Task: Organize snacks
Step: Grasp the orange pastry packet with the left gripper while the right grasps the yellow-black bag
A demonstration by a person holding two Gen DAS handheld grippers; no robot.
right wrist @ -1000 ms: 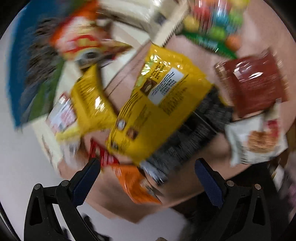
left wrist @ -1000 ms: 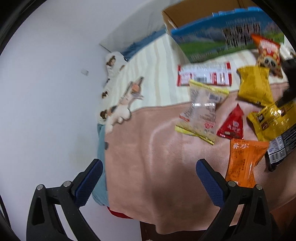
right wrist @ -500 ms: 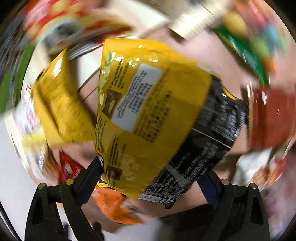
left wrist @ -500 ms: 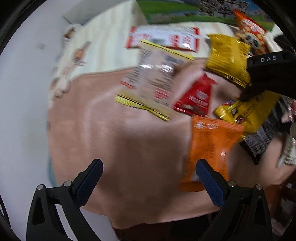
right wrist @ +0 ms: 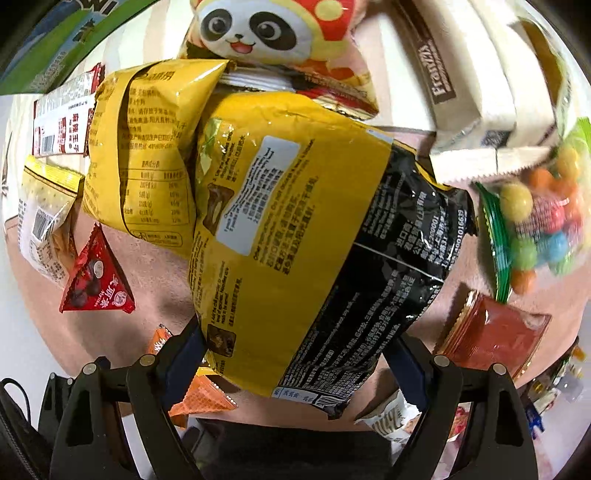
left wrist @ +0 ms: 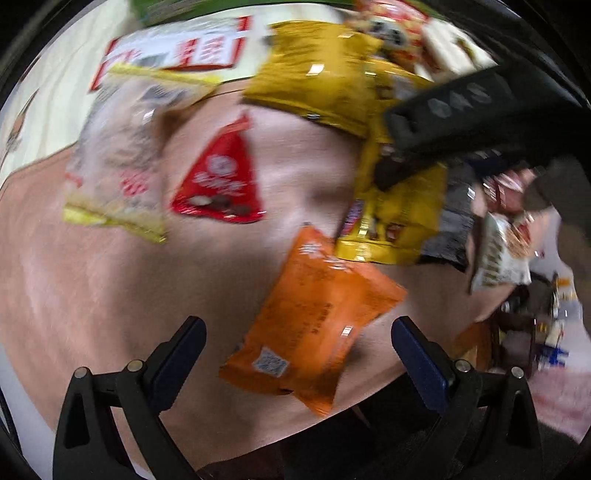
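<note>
Snack packets lie scattered on a pink blanket. My left gripper points down, open, with the lower end of an orange packet between its fingers but untouched. A red triangular packet lies farther up. My right gripper is shut on the sides of a large yellow and black bag, which fills most of the right wrist view. The left wrist view shows the right gripper over this bag.
A panda-print bag, a smaller yellow bag, white boxes, a bag of coloured candy balls and a dark red packet crowd around. A clear packet with yellow edges lies left. The blanket's edge runs close below both grippers.
The left gripper sank and tipped downward until the orange packet came between its fingers. The right gripper rolled, came down over the yellow and black bag and narrowed onto it.
</note>
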